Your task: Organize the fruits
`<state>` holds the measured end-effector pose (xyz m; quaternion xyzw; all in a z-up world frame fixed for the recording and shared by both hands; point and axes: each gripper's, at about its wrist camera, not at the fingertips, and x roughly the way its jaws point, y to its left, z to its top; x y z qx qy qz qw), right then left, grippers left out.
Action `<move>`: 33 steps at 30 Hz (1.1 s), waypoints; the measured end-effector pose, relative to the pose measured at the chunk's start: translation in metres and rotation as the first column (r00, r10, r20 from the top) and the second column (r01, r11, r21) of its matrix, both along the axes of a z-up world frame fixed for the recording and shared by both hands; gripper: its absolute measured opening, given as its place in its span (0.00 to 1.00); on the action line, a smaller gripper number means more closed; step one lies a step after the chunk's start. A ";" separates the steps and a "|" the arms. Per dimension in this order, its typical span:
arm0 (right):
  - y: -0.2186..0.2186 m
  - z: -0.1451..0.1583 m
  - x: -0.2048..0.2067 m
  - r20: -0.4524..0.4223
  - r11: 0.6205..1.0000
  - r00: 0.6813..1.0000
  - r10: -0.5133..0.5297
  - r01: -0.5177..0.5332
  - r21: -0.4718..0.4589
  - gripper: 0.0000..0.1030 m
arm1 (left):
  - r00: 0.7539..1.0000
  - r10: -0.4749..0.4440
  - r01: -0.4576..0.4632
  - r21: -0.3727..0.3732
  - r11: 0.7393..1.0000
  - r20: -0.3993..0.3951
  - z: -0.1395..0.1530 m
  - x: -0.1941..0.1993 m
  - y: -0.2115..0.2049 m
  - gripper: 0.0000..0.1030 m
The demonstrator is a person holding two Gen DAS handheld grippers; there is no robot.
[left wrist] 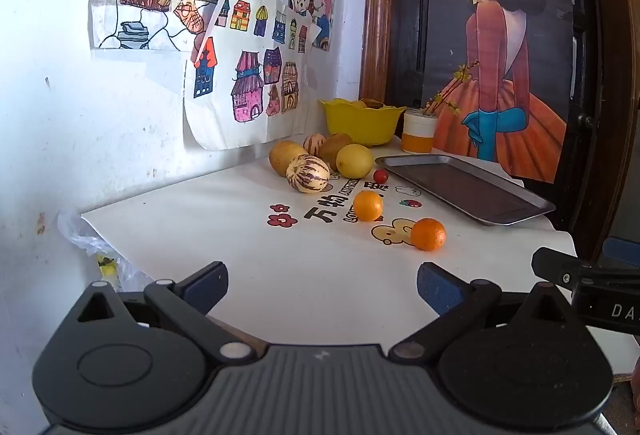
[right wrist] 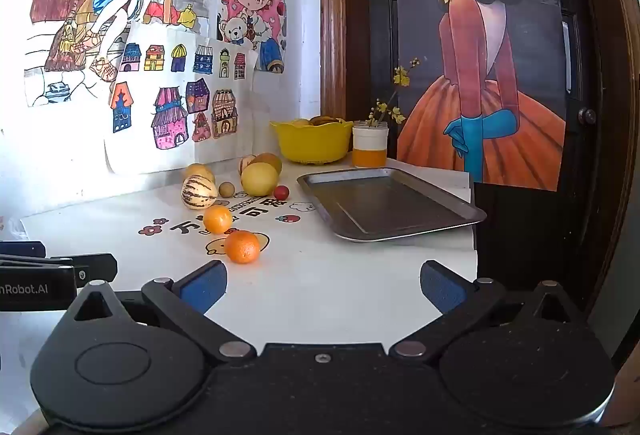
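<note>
Two oranges lie on the white table: the near orange (left wrist: 428, 234) (right wrist: 242, 246) and the far orange (left wrist: 368, 206) (right wrist: 217, 219). Behind them sit a striped melon (left wrist: 307, 174) (right wrist: 199, 192), a yellow lemon (left wrist: 354, 161) (right wrist: 259, 178), a small red fruit (left wrist: 381, 176) (right wrist: 281, 192) and more yellow-brown fruits. An empty metal tray (left wrist: 464, 187) (right wrist: 384, 203) lies to the right. My left gripper (left wrist: 322, 289) and right gripper (right wrist: 322, 287) are both open and empty, held above the table's front edge, well short of the fruits.
A yellow bowl (left wrist: 362, 121) (right wrist: 312, 141) holding fruit stands at the back by the wall, next to a white and orange cup (left wrist: 419, 131) (right wrist: 370, 147) with flower twigs. Drawings hang on the left wall. The table ends at the right beside a dark door.
</note>
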<state>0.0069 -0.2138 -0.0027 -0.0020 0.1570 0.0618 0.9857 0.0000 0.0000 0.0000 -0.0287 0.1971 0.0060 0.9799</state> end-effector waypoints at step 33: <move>0.001 -0.001 -0.001 -0.003 1.000 1.000 0.001 -0.001 -0.001 1.00 | 1.000 0.000 0.000 -0.011 1.000 -0.007 0.000 0.000 0.000 1.00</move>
